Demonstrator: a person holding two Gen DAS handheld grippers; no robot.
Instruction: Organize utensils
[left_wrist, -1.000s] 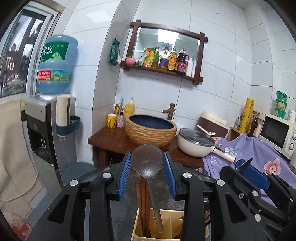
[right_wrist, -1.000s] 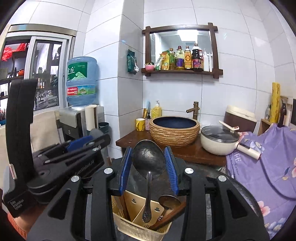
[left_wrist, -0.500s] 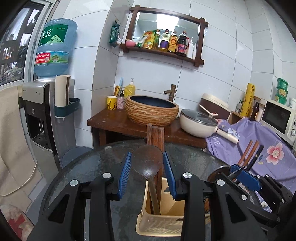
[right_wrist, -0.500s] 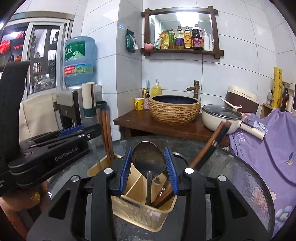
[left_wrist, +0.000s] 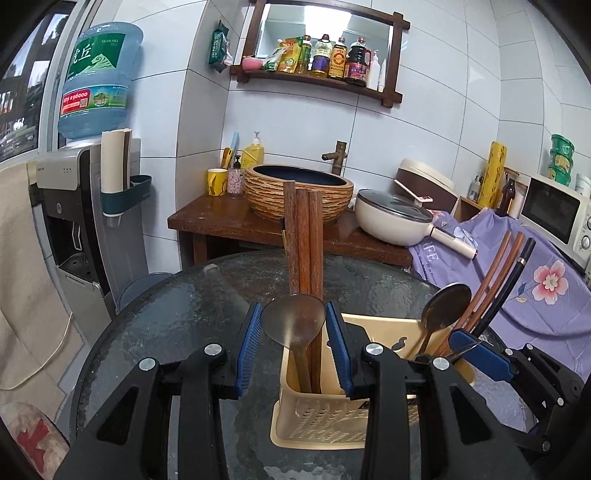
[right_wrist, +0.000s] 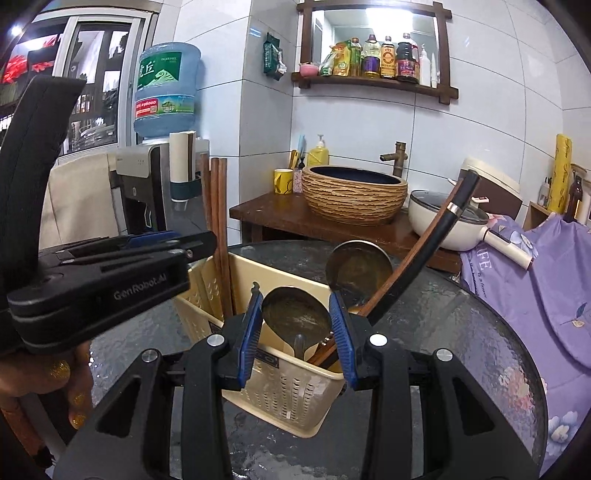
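My left gripper (left_wrist: 293, 309) is shut on the bowl of a metal spoon (left_wrist: 293, 325). The spoon's handle points down into the left compartment of a beige utensil basket (left_wrist: 314, 421), in front of upright wooden chopsticks (left_wrist: 303, 240). My right gripper (right_wrist: 295, 297) is shut on a second spoon (right_wrist: 295, 315), whose handle reaches into the basket (right_wrist: 284, 391). Behind that one, a third spoon (right_wrist: 358, 266) and slanted brown and black chopsticks (right_wrist: 424, 251) lean in the same compartment. Each gripper shows at the edge of the other's view: the right gripper (left_wrist: 480, 356) and the left gripper (right_wrist: 110, 266).
The basket stands on a round dark glass table (left_wrist: 177, 317). Behind it are a wooden stand with a woven basin (left_wrist: 297, 195), a cream pan (left_wrist: 391, 218) and purple flowered cloth (left_wrist: 535, 280). A water dispenser (left_wrist: 70, 206) stands left. A hand (right_wrist: 70, 387) holds the left gripper.
Both grippers have come down toward the basket with their spoons still held, and both views tilt lower. The chopsticks now rise well above the pads.
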